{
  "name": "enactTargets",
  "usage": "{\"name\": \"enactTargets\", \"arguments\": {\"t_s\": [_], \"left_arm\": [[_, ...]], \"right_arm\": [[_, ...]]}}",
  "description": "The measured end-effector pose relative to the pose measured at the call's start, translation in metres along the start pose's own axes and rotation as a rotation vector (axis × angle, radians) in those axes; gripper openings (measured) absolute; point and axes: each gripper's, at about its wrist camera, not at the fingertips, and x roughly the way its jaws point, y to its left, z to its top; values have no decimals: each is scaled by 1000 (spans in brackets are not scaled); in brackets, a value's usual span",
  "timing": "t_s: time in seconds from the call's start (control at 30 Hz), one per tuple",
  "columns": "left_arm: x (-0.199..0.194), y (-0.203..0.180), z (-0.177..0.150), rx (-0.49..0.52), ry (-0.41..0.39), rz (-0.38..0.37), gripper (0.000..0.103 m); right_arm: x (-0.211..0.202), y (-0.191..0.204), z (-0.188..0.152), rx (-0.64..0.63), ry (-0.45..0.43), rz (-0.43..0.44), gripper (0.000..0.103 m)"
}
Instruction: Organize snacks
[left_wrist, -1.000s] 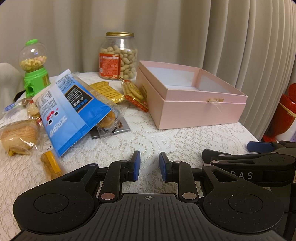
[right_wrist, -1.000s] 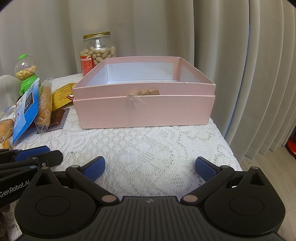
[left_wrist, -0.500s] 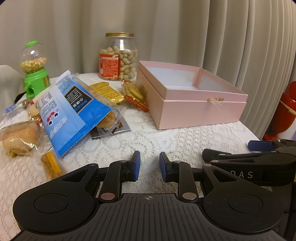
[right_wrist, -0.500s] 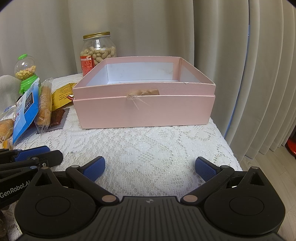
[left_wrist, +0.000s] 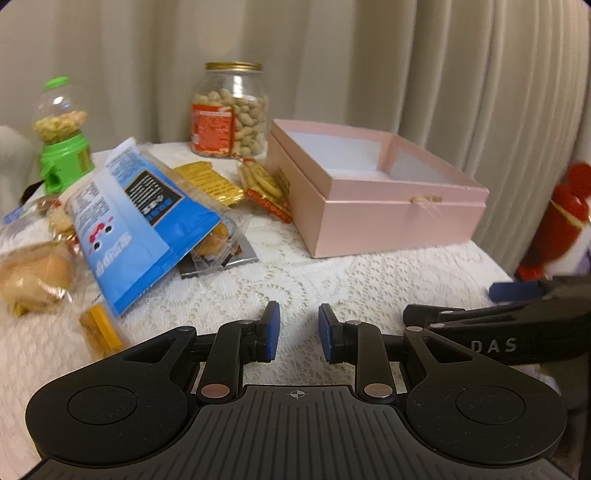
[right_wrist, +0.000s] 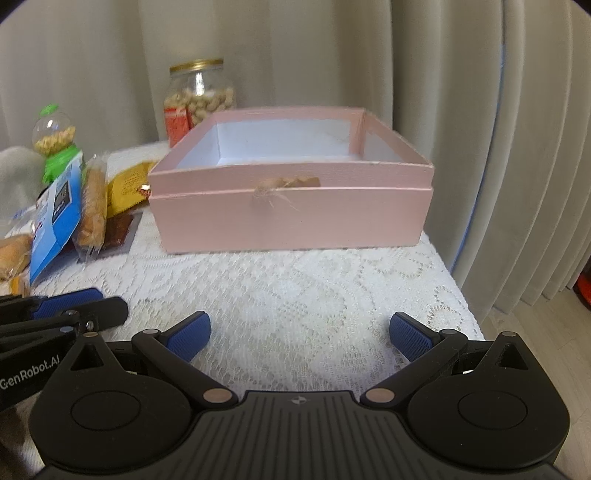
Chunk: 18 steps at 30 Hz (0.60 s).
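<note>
Pale pleated curtains hang behind a small table (right_wrist: 295, 295) covered with a white lace cloth. Compared with a second ago almost nothing has changed: both views are a little blurred, but every item lies where it did and neither tool has travelled. That suggests the sorting has not begun; this reads as a pause before the first pick.

The pink box (right_wrist: 291, 218) sits open and empty toward the table's far right corner, its white floor bare. The snacks are all heaped on the left half: a blue bag (left_wrist: 136, 221) propped on top of the heap, a bun in clear wrap (left_wrist: 37, 273) at the left edge, a yellow packet (left_wrist: 210, 182) and a pack of crackers (left_wrist: 264, 186) just beside the box's left wall. A jar of peanuts (left_wrist: 231, 110) stands at the back edge, with a green candy dispenser (left_wrist: 62, 136) toward the back left corner.

The left gripper (left_wrist: 297, 330) hovers over the near edge, jaws nearly together with a narrow gap and nothing in it. The right gripper (right_wrist: 299, 334) faces the box, jaws spread wide and empty.

Likely next: one tool reaches left for a packet.
</note>
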Motion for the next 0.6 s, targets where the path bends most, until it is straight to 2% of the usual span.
{"name": "enactTargets", "arguments": {"t_s": [0.13,0.27,0.33,0.43,0.5,0.6], "left_arm": [[-6,18,18,-6,90,-78,28],[-38,54,36,-34,31,-81,28],[-53,81,49,-53,10,-62,28],[-64,123,67,-82,-9,17,28],[-61,153,74,-118,0,68,28],[-47,190,75,-195,29,88,28]], "right_arm": [[6,1,18,-18,134,22,103],[10,6,23,-14,180,-1,103],[10,8,24,-9,191,-11,103],[13,10,29,1,199,-22,103],[12,14,30,-6,189,-36,103],[4,27,31,-43,147,-63,103]]}}
